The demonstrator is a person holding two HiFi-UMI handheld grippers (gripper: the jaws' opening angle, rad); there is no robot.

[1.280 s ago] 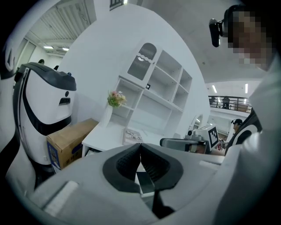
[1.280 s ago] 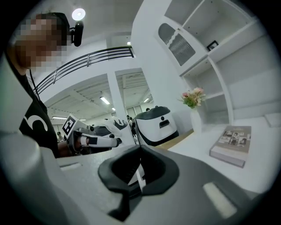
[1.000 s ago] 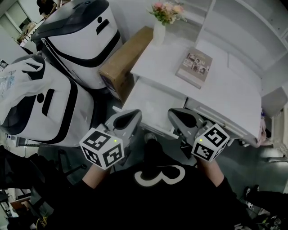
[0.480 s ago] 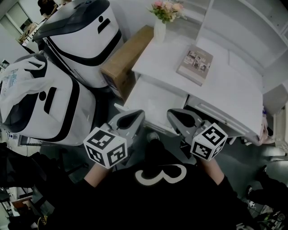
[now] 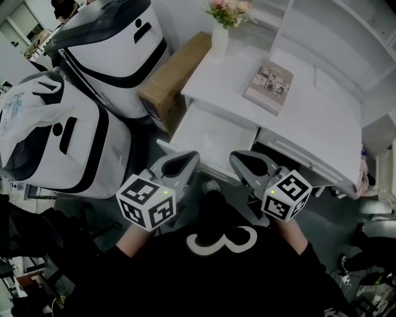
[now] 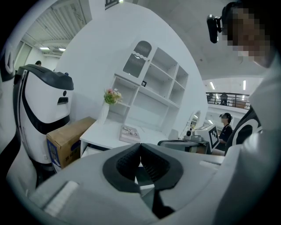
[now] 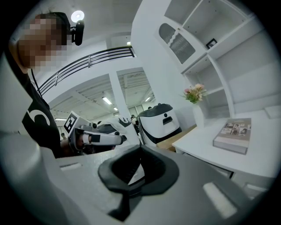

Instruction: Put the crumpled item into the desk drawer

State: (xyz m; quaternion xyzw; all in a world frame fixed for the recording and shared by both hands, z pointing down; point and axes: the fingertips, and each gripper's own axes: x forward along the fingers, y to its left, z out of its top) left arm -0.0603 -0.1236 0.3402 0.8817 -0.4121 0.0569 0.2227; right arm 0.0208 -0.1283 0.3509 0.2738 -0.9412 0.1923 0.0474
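Head view looks down on two big white machines with glossy black bands, one nearer (image 5: 74, 142) and one behind it (image 5: 117, 49), crowding the floor left of the desk (image 5: 309, 124). A thin white plastic bag (image 5: 21, 111) lies wrinkled over the nearer machine. The desk is smooth, flat and white, and a white shelf unit (image 5: 334, 37) of square open compartments rises at its back. A brown cardboard box (image 5: 173, 80) stands wedged between the farther machine and the desk's left end. The desk drawer (image 5: 213, 139) is pulled out toward the person, its pale floor in sight. The crumpled item cannot be made out in any view, so its place cannot be told.

The person's black top (image 5: 219, 266) fills the lower frame. Both tongs are held close to the chest, side by side and apart, pointing toward the drawer front. The left gripper (image 5: 184, 161) has its ribbed dark pads pressed tip to tip, gripping nothing. The right gripper (image 5: 242, 160) is likewise closed on nothing.

A rectangular book (image 5: 268, 86) lies flat on the desktop. A slim white vase (image 5: 219, 40) of pink flowers (image 5: 228, 11) stands at the desk's back left corner
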